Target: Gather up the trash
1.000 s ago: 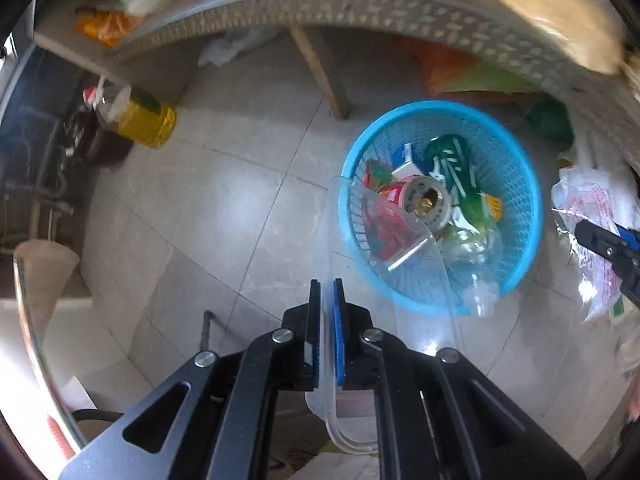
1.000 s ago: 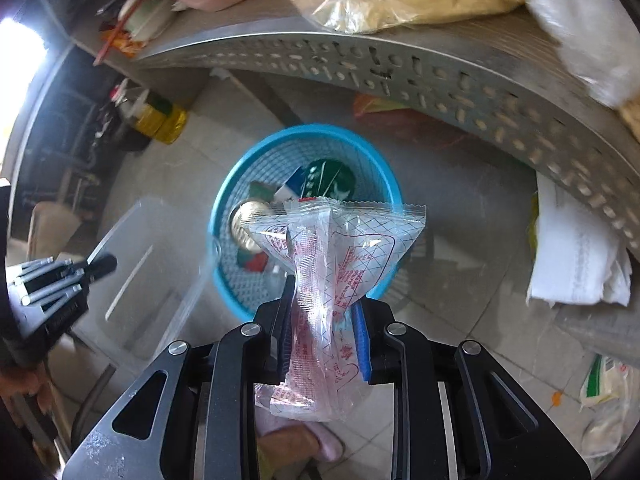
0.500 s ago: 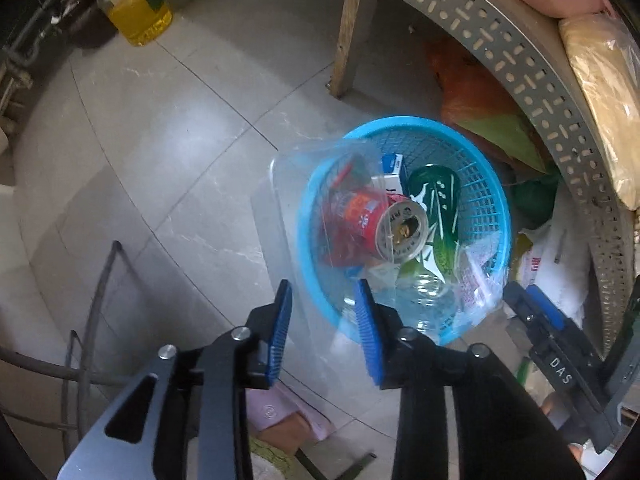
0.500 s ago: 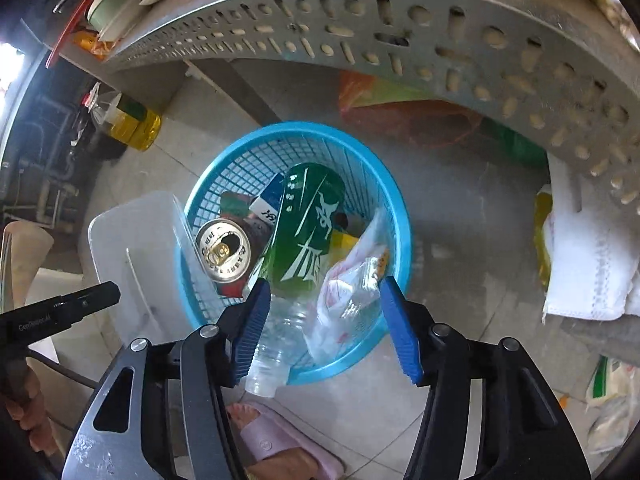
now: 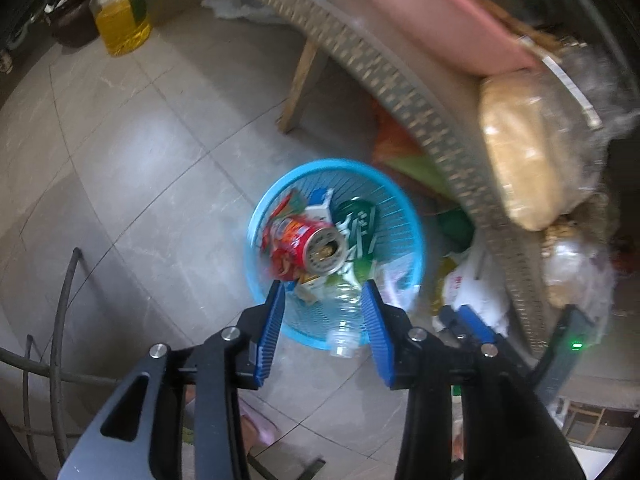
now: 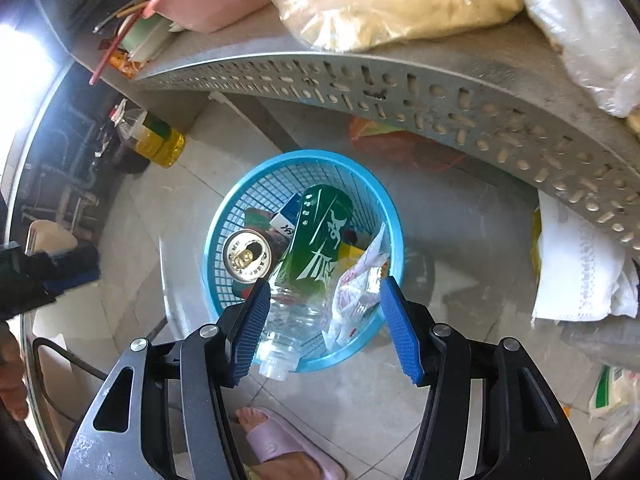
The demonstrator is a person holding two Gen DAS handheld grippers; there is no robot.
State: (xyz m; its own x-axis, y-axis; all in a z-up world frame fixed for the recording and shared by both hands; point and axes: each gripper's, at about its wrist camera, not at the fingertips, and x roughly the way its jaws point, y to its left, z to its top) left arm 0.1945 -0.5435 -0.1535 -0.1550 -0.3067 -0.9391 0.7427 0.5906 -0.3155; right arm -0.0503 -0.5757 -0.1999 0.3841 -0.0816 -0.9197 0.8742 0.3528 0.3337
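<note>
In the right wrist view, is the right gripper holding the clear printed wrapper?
No: the right gripper stands open and empty, and the wrapper lies in the blue basket.

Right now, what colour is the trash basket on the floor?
Light blue, open plastic mesh. The basket shows best in the right wrist view.

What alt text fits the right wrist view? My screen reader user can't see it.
Open blue-padded tongs of the right gripper hang empty above a blue mesh basket on a tiled floor. The basket holds a green-labelled plastic bottle, a drink can and a crumpled clear wrapper. A perforated metal shelf runs above.
</note>
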